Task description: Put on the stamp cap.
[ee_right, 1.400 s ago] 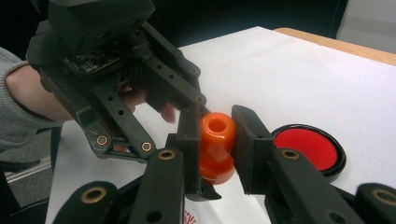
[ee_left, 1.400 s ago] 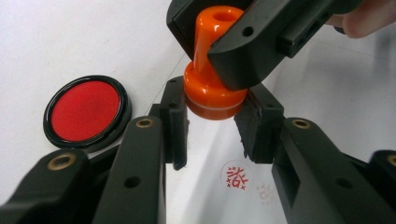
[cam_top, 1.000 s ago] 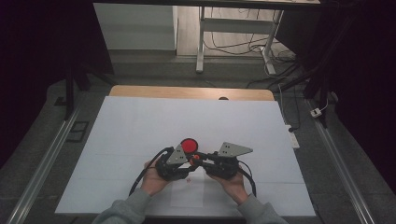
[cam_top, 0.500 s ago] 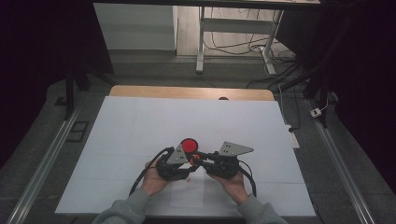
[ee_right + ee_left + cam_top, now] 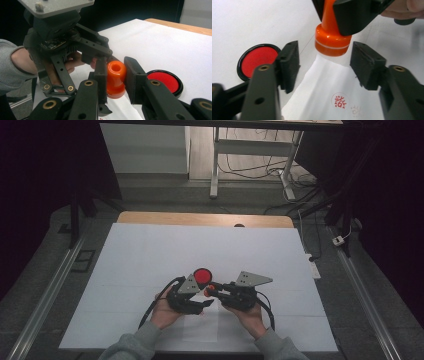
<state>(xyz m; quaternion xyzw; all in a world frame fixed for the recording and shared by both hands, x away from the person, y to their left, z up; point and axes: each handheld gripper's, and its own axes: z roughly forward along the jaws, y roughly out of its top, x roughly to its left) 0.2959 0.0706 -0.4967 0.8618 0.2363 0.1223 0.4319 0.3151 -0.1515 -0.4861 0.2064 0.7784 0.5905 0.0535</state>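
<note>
My right gripper [image 5: 116, 67] is shut on an orange stamp [image 5: 115, 75] and holds it handle-first, its base just above a small white paper sheet [image 5: 324, 85]. The sheet carries a red stamped mark [image 5: 338, 101] and a fainter one beside it. My left gripper [image 5: 325, 56] has just been opening its jaws; they stand apart over the sheet, with the stamp [image 5: 329, 42] just beyond their tips and nothing pressed by the pads. In the high view the left gripper [image 5: 202, 303] and right gripper [image 5: 210, 291] meet tip to tip near the table's front.
A round red ink pad [image 5: 202, 276] in a black rim lies just behind the grippers, and to the left of the left gripper's jaws as the ink pad [image 5: 258, 61]. White paper covers the table [image 5: 150, 255]; its wooden far edge [image 5: 200, 219] shows.
The left gripper's jaws stand a little wider apart than before. Both hands and the stamp have kept their place.
</note>
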